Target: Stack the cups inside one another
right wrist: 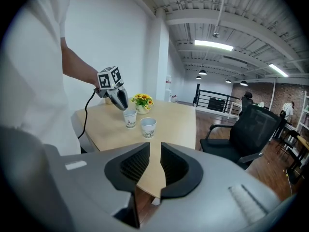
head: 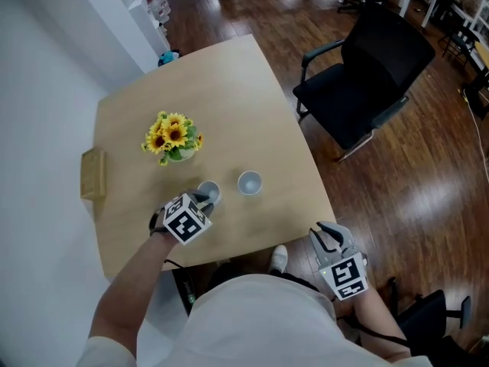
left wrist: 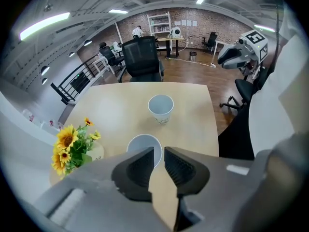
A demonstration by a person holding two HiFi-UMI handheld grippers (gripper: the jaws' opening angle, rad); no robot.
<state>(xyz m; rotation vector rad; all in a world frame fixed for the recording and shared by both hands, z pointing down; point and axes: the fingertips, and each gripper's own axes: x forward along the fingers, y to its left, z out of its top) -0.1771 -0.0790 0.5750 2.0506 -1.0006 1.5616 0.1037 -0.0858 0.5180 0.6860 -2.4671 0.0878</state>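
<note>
Right gripper [head: 327,237] hangs off the bench's [head: 229,90] near corner, jaws almost together with nothing in them. Left gripper [head: 202,200] is over the bench, also pinched nearly closed and empty, tips right at the rim of the near cup [head: 209,192]. Second cup [head: 250,183] stands just beside it, not touching, and both are mouth up. Sunflowers [head: 173,134] sit a bit further back. Black chair [head: 374,67] is out past the bench on the right.
</note>
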